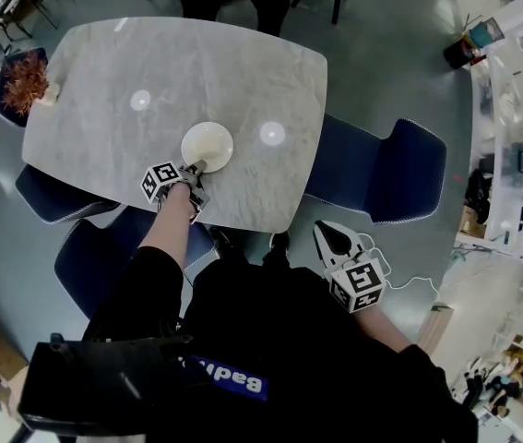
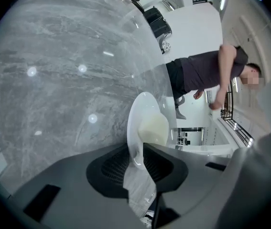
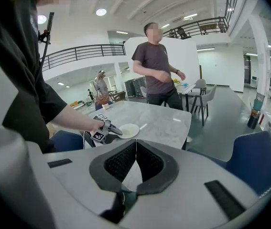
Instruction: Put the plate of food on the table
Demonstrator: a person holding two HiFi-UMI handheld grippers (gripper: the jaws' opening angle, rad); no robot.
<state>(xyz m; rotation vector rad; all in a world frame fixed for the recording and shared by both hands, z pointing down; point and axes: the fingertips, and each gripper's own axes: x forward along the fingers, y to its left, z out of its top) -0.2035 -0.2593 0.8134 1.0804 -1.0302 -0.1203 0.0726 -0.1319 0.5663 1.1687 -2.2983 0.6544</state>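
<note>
Nearest us, our right hand-held gripper hangs off the table's near right corner, its jaws pressed together with nothing between them. Ahead, our left hand-held gripper pinches the near rim of the one white plate. The plate lies on the grey marble table, close to its near edge. Only the left gripper view shows the pale creamy food mounded on it. Only the right gripper view shows in full a person in a dark T-shirt standing past the far edge.

White plate of pale food, flat on grey table, rim in left tool
</note>
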